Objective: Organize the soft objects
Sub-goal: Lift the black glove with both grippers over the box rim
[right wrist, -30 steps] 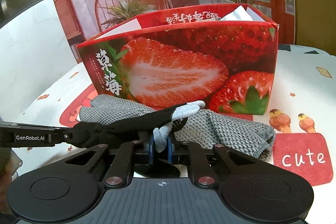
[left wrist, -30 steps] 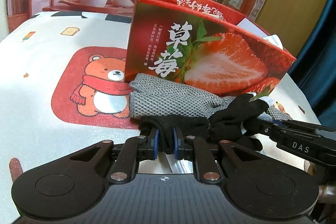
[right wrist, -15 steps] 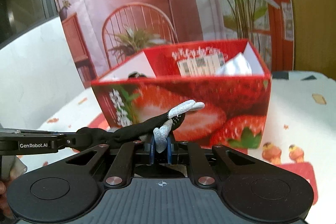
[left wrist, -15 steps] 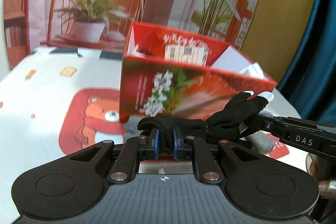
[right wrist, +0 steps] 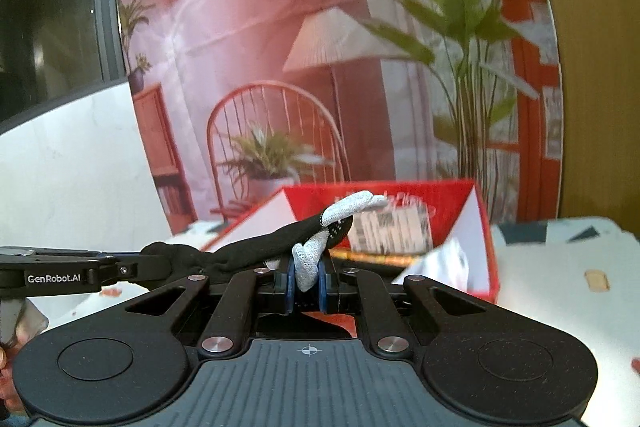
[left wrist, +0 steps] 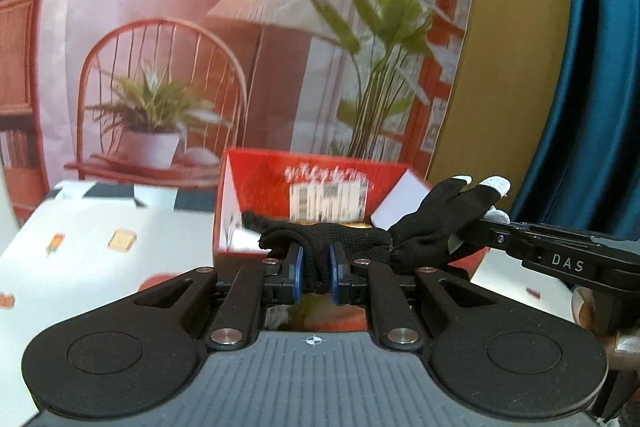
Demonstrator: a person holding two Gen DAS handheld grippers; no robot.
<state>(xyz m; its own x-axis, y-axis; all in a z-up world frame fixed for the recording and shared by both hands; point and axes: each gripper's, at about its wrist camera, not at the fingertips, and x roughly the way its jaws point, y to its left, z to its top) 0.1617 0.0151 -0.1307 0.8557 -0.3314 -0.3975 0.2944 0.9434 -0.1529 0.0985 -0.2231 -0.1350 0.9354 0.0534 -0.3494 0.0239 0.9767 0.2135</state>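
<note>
Left gripper (left wrist: pixel 315 263) pinching the cuff of a black glove (left wrist: pixel 420 231), right gripper (right wrist: pixel 307 277) clamping its grey fingertips (right wrist: pixel 306 259), glove hanging before the blurred red box (left wrist: pixel 320 187) at 12 o'clock, box contents hard to make out.

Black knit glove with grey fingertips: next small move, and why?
Probably carry it forward over the open red strawberry box. The black knit glove hangs stretched between the shut left gripper and right gripper, above and short of the opening.
</note>
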